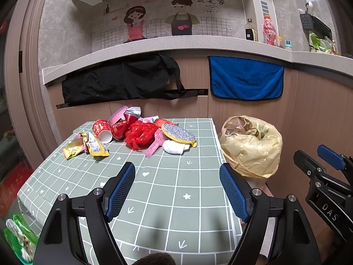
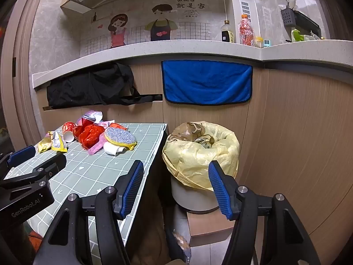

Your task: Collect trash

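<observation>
While both sets of jaws are standing spread and empty, the litter pile (image 1: 141,132) is lying ahead of the left gripper (image 1: 177,190), nearer than the right gripper (image 2: 174,187), which is facing the lined bin (image 2: 200,154).

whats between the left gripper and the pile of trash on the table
Only bare tablecloth lies between the open left gripper and the trash pile; the left wrist view shows it.
</observation>
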